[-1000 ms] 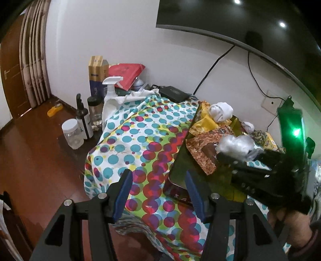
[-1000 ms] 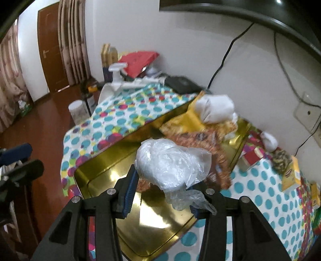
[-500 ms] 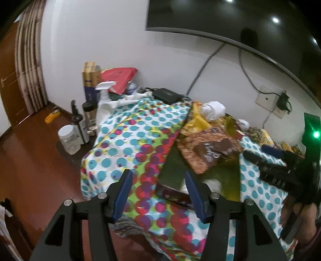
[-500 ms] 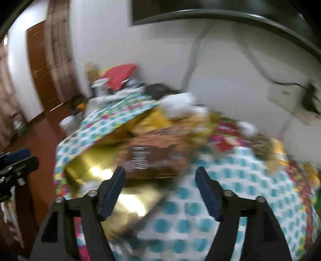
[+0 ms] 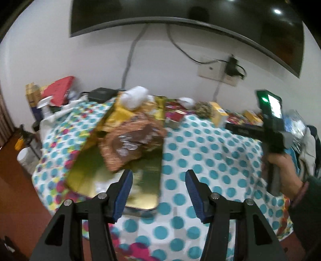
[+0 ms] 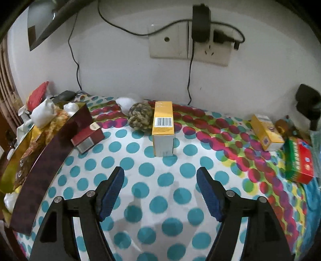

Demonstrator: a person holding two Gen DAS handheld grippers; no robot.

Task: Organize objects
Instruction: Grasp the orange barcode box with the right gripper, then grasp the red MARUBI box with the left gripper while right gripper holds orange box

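My left gripper is open and empty above the near edge of the polka-dot table, just right of the gold tray. The tray holds a brown packet and white bundles. My right gripper is open and empty over the tablecloth, pointing at an upright yellow box. A mottled dried bundle lies behind the box and a red pack leans by the tray's dark wall. In the left wrist view the right gripper's body is held at the right.
A second yellow box and a red-green box lie at the table's right. A wall socket with a plugged charger is above. Bottles and a jar stand on the floor at the left. A screen hangs on the wall.
The right gripper let go of the white plastic bundle into the tray, opened, and swung right toward the yellow box. The left gripper also moved to the right along the table.
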